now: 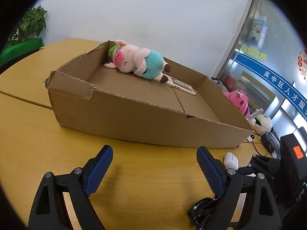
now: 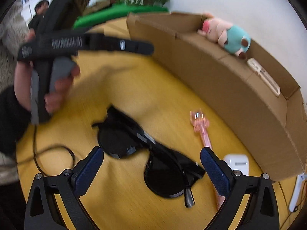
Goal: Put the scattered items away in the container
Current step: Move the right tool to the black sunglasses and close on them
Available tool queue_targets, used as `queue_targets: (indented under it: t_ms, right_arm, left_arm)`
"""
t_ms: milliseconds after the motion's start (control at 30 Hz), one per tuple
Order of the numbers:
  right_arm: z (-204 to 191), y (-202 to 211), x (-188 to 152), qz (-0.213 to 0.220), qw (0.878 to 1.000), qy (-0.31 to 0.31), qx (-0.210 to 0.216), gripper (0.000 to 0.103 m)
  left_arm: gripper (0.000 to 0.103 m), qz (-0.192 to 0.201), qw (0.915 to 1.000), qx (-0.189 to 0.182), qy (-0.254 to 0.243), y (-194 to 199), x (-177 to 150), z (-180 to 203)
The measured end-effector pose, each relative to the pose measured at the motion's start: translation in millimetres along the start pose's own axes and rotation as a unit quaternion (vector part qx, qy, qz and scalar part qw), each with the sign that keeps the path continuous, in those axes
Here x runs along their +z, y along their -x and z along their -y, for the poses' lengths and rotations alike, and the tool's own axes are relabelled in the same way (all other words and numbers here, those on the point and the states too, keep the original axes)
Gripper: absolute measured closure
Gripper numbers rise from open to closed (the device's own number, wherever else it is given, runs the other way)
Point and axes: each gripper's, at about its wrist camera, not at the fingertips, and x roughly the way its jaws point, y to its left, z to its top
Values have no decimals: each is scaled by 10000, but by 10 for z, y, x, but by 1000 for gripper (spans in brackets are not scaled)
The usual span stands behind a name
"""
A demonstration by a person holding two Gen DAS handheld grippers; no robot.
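My right gripper (image 2: 151, 164) is spread wide over the black sunglasses (image 2: 145, 153) lying on the yellow wooden table (image 2: 115, 88), a pink plastic wand (image 2: 205, 136) and white earbud case (image 2: 238, 163) just beside them. My left gripper (image 1: 154, 163) is wide too, holding nothing, facing the torn brown cardboard box (image 1: 134, 113), where a pink plush pig (image 1: 138, 61) lies on a cream phone case (image 1: 182, 86).

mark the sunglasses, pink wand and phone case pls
sunglasses (image 2: 163, 176): right wrist view, on the nearer dark lens.
pink wand (image 2: 206, 140): right wrist view, on the pink handle.
phone case (image 1: 182, 87): left wrist view, on its beige frame inside the box.
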Motion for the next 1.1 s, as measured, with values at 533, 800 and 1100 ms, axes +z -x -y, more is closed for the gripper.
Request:
queue_targets:
  t_ms: [533,800,1100]
  right_arm:
    - [-195,88,-132,-168,9947,-1015,23,4]
    - [-366,-69,21,-181,9888,-1423,-424,4]
    - [-382,-13,60,-93,9771,-1961,-823,28]
  left_arm:
    - [14,-410,9989,-223,-76,-135,-30,63]
    - [14,-790,9959,-448,23,-270,-86,96]
    - [15,-1028,9923,-677,-105,-344,-144,206]
